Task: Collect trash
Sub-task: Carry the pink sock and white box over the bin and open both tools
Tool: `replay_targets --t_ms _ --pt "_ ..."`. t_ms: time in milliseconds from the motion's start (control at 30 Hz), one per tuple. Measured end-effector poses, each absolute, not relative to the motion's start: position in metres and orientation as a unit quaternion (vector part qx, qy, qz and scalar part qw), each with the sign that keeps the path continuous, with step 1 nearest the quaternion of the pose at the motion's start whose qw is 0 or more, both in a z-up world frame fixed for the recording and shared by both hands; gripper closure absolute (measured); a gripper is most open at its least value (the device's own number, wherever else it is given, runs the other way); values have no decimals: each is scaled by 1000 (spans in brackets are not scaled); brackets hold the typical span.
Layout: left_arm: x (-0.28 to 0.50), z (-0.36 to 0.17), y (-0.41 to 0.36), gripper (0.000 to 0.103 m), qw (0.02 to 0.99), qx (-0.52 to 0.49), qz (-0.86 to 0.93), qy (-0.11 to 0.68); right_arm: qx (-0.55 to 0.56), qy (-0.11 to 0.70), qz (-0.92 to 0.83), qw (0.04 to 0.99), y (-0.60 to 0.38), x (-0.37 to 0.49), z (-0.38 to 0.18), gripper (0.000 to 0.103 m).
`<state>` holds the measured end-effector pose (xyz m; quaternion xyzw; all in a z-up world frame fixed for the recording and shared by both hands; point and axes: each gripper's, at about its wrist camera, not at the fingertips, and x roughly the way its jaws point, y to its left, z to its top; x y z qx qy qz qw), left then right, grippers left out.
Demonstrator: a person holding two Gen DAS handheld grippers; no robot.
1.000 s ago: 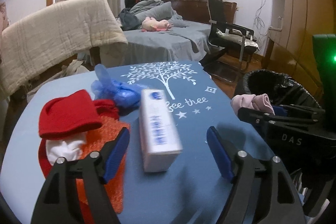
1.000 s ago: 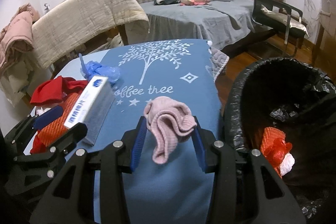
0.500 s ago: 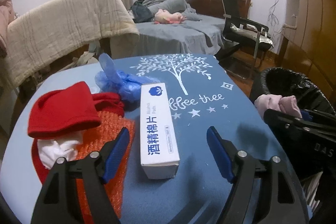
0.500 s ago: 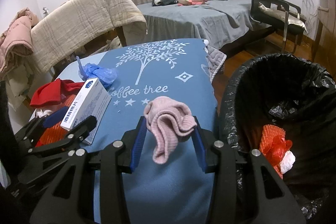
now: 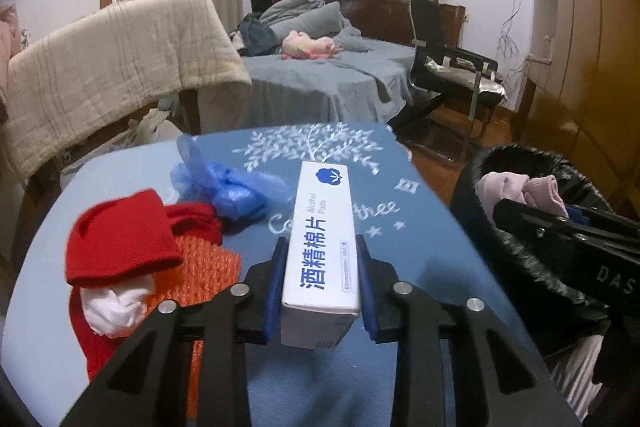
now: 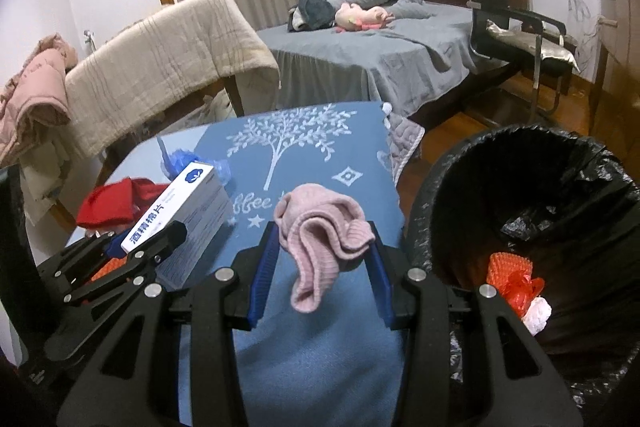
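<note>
My left claw (image 5: 320, 291) is clamped on the white alcohol-pad box (image 5: 322, 247), near the worktop's (image 5: 432, 239) front edge. My right claw (image 6: 320, 267) is pinched on the pink knit cloth (image 6: 320, 227) at the worktop's right edge, beside the black-lined bin (image 6: 532, 187). Red cloth (image 5: 120, 239) and blue plastic (image 5: 228, 187) lie toward the left edge.

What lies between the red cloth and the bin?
In the left wrist view, the white box, clamped in the left claw, stands between the red cloth and the bin; otherwise bare blue tablecloth.
</note>
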<state>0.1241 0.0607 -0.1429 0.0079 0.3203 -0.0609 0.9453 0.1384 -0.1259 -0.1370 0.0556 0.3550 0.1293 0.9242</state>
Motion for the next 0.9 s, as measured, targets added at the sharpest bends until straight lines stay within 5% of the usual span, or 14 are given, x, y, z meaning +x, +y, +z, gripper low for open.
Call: replay_targets --t_ms 900 --pt "104 -69 -47 71 953 18 -166 252 80 274 41 957 -239 85 -78 62"
